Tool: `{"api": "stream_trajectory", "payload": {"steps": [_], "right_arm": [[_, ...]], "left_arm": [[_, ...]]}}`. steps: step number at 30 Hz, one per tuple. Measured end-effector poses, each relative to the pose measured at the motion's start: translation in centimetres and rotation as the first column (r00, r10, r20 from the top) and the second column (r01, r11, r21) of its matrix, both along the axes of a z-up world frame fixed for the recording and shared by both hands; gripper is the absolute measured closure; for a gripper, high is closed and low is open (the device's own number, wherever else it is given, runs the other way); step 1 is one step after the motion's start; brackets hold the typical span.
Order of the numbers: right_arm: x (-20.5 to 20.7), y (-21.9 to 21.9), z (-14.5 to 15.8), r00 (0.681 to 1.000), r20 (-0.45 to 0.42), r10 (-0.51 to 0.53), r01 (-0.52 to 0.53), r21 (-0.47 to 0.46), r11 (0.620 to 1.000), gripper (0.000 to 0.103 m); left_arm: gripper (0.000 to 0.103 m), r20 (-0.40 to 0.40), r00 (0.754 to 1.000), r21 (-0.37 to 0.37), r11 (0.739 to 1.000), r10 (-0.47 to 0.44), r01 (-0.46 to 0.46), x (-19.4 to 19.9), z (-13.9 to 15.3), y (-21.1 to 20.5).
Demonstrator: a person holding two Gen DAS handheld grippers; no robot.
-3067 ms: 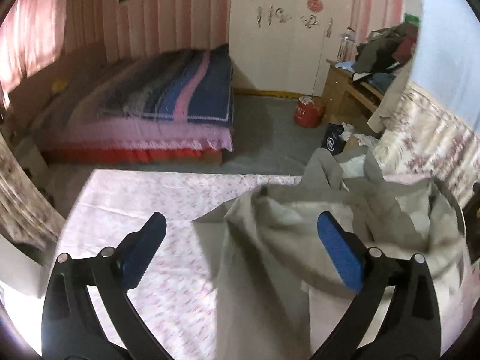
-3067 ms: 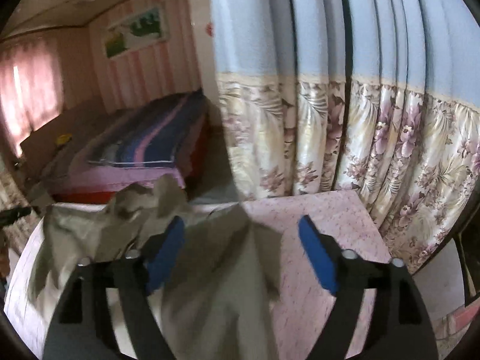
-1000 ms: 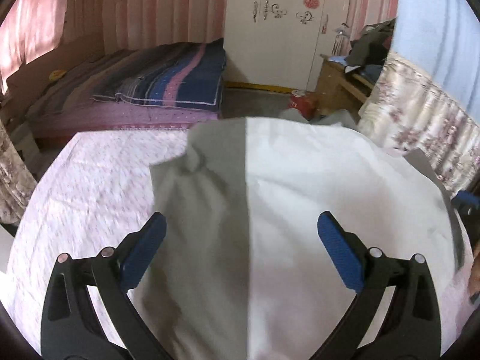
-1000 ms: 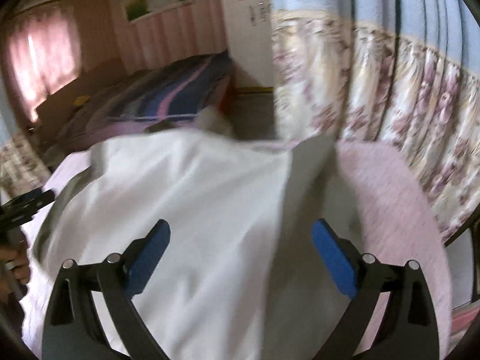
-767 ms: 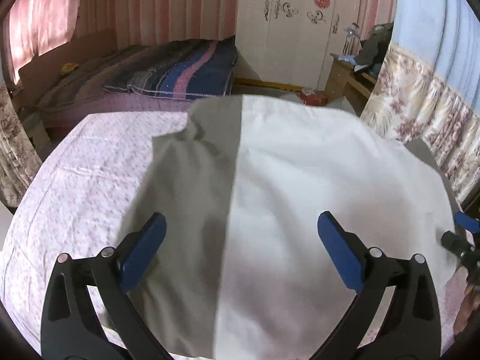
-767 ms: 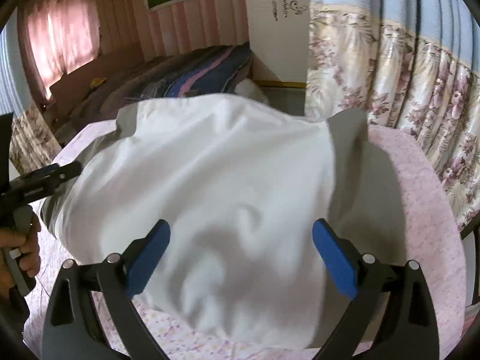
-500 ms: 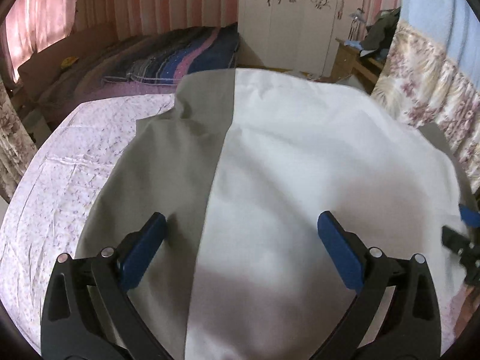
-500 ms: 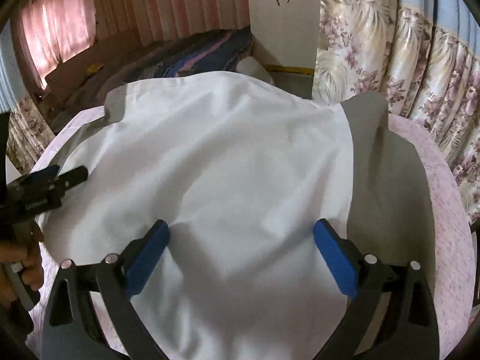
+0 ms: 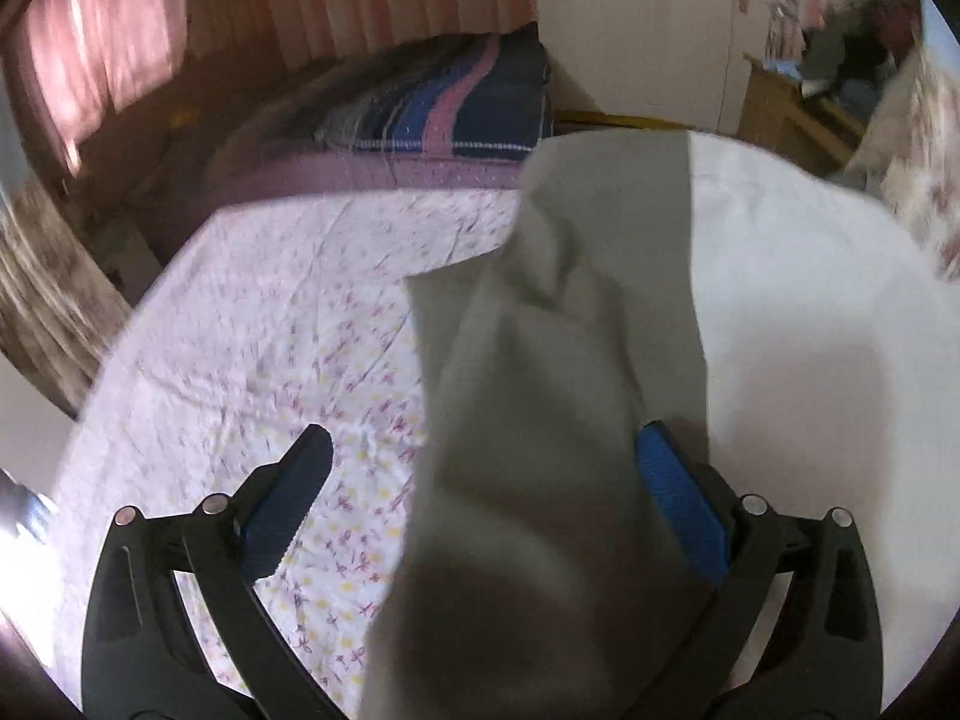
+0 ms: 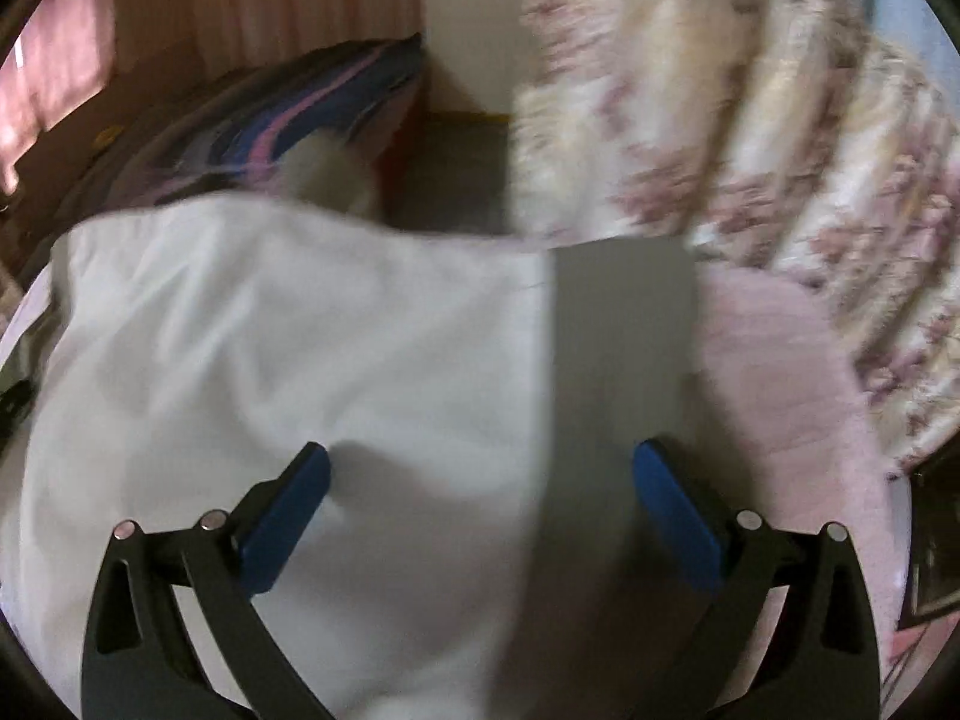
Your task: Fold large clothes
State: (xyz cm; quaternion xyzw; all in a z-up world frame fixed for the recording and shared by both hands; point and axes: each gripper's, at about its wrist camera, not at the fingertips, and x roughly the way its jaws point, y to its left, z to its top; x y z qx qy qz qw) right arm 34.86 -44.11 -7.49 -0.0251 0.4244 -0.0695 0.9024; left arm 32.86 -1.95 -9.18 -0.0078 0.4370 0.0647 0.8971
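Observation:
A large white garment with grey side panels (image 9: pixel 780 312) lies spread on a pink floral bedsheet (image 9: pixel 270 330). In the left wrist view its grey left sleeve (image 9: pixel 540 420) is rumpled and runs up between the fingers of my left gripper (image 9: pixel 480 498), which is open, the fabric reaching the lens. In the right wrist view the white body (image 10: pixel 270 348) and the grey right panel (image 10: pixel 618 360) lie under my right gripper (image 10: pixel 480 498), which is open and holds nothing. The left gripper's tip shows at the far left edge (image 10: pixel 12 402).
A second bed with a striped blue and pink blanket (image 9: pixel 432 102) stands beyond. A floral curtain (image 10: pixel 750 150) hangs close on the right. A wooden desk piled with clothes (image 9: pixel 840 78) is at the far right. White wardrobe doors (image 9: pixel 630 30) stand behind.
The garment has gone from held up and spread to lying on the sheet. The left view has swung left, and the grey sleeve now lies bunched between the left fingers. Both views are blurred by motion.

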Motion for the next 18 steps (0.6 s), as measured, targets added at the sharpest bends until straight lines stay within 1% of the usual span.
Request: {"api": "stream_trajectory", "payload": {"steps": [1,2,4,6,7,9,11,12,14,16,18], "right_arm": [[-0.7,-1.1,0.4,1.000,0.015,-0.012,0.012,-0.026,1.000,0.003],[-1.4,-2.4,0.9,0.999,0.022,-0.030,0.031,-0.030,0.999,0.002],[-4.0,-6.3,2.0,0.996,0.044,-0.073,0.070,0.054,0.996,0.002],[-7.0,-8.8,2.7,0.996,0.054,-0.072,0.063,0.163,0.985,0.002],[-8.4,-9.2,2.8,0.997,0.055,-0.047,0.036,0.193,0.981,0.002],[-10.6,-9.1,2.8,0.998,0.070,-0.007,-0.006,0.189,0.982,0.002],[-12.4,-9.0,2.2,0.998,0.066,-0.009,-0.004,0.182,0.983,0.002],[-13.1,-8.9,1.5,0.998,0.058,-0.007,-0.005,0.212,0.977,0.002],[-13.7,-8.5,0.4,0.999,0.048,-0.004,-0.007,0.241,0.971,0.002],[-13.6,-7.9,-0.3,0.999,0.036,-0.002,-0.006,0.235,0.972,0.003],[-13.1,-7.1,-1.3,1.000,0.026,0.015,-0.022,0.260,0.965,0.003]], "left_arm": [[0.003,0.015,1.000,0.000,1.000,0.011,-0.011,-0.5,0.4,0.4],[0.003,0.042,0.999,0.012,1.000,0.008,-0.008,-1.4,1.1,0.8],[0.003,0.071,0.997,0.011,0.999,-0.043,0.042,-2.9,2.1,1.1],[0.003,0.128,0.989,0.023,0.997,-0.071,0.068,-5.1,3.6,1.4],[0.003,0.139,0.987,0.020,0.997,-0.076,0.074,-5.6,4.0,1.4],[0.003,0.175,0.981,-0.014,0.996,-0.083,0.087,-7.1,5.4,1.1],[0.003,0.207,0.974,-0.036,0.994,-0.092,0.102,-8.4,6.4,-0.3],[0.003,0.223,0.969,-0.046,0.992,-0.103,0.116,-9.0,6.8,-1.2],[0.003,0.237,0.962,-0.051,0.987,-0.138,0.154,-9.9,7.1,-3.2],[0.003,0.232,0.960,-0.060,0.983,-0.157,0.175,-10.4,7.0,-5.5],[0.003,0.215,0.963,-0.107,0.976,-0.164,0.191,-10.5,6.9,-7.9]]}}
